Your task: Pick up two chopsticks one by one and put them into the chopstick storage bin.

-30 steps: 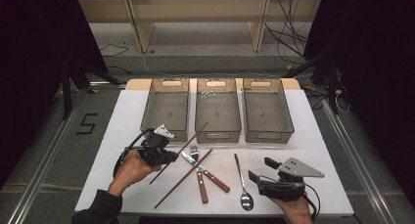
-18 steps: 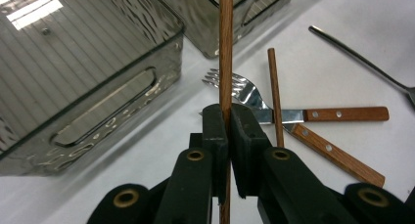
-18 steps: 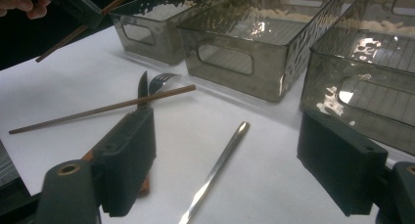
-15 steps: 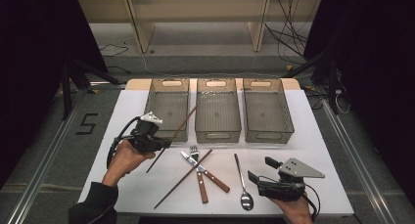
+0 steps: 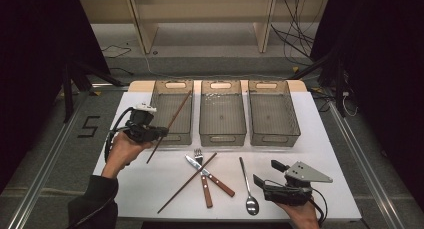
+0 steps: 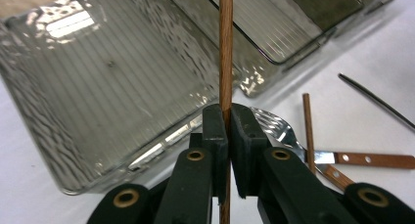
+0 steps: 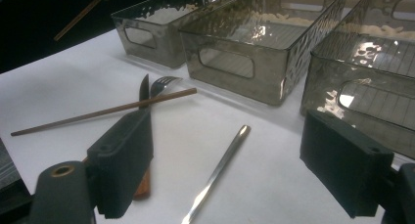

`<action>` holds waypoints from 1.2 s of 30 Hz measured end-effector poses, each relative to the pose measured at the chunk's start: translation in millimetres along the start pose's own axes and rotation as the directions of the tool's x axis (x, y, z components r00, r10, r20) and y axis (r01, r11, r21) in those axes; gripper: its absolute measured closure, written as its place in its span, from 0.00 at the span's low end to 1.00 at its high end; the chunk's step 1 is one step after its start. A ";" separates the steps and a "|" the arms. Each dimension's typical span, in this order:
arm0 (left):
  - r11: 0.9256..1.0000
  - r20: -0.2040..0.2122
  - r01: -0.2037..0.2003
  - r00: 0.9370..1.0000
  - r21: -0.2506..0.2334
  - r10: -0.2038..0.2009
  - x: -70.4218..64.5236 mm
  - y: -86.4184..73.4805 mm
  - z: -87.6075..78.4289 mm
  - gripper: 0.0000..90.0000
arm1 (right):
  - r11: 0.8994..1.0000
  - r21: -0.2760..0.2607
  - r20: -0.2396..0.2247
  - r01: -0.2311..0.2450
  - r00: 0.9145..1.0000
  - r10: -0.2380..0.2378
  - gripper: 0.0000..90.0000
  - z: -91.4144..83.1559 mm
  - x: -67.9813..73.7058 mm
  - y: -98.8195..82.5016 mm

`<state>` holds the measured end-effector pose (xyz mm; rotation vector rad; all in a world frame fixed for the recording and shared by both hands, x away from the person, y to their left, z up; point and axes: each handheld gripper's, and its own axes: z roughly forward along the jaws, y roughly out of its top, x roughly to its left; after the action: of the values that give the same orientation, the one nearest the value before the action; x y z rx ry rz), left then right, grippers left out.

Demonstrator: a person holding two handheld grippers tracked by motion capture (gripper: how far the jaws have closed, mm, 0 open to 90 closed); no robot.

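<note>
Pinching a wooden chopstick (image 6: 225, 48), the left hand-held gripper (image 6: 228, 128) holds it between its jaws.

table: white top (image 5: 150, 189)
far: three bins (image 5: 222, 114)
near: chopstick (image 5: 186, 183), fork (image 5: 204, 181), knife (image 5: 212, 177), spoon (image 5: 247, 184)

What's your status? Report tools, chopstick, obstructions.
Left tool shut on chopstick, above left bin. Right tool open, holding nothing. Nothing in the way.
</note>
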<state>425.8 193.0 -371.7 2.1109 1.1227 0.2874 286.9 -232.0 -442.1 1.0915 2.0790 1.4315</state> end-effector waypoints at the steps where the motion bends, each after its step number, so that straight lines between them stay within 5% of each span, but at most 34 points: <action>1: 1.000 -0.005 0.003 1.000 -0.004 -0.003 2.4 1.4 -0.4 0.95 | 1.000 -0.001 0.000 0.000 1.000 0.000 0.23 0.0 0.0 0.0; 36: 0.996 -0.122 0.035 0.991 -0.077 -0.045 53.5 55.6 18.4 0.94 | 1.000 0.004 -0.005 0.000 1.000 0.000 0.23 1.5 -0.1 -1.4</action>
<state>502.0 206.2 -353.9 2.0251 1.2055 0.4401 287.4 -231.5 -444.0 1.0908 2.0865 1.4316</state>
